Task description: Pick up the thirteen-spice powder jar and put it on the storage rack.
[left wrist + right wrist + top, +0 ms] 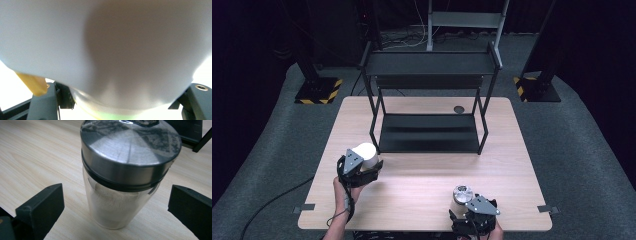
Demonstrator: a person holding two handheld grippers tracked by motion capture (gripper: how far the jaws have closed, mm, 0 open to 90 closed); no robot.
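Left gripper (362, 165) is clamped on the white container (366, 151): in the left gripper view the pale body of that container (105, 50) sits between the two black jaws and presses against both. From the high view the container is at the near-left part of the desk (422, 185), just in front of the left leg of the black shelf rack (429, 130); whether it rests on the wood or is lifted slightly cannot be told.

Right gripper (472, 212) is released. In the right gripper view its jaws stand wide on either side of the glass jar (120, 202), with a clear gap on both sides. The jar stands upright on the desk near the front edge, right of centre, capped by a metal lid (130, 147) and part-filled with a pale powder.

Progress assessment: both shelves of the rack appear bare, so placement of either item has probably not been completed. One grasp is made; the second is lined up but not closed. Remaining work, as judged: close on the jar, lift both items, and carry them to the rack.
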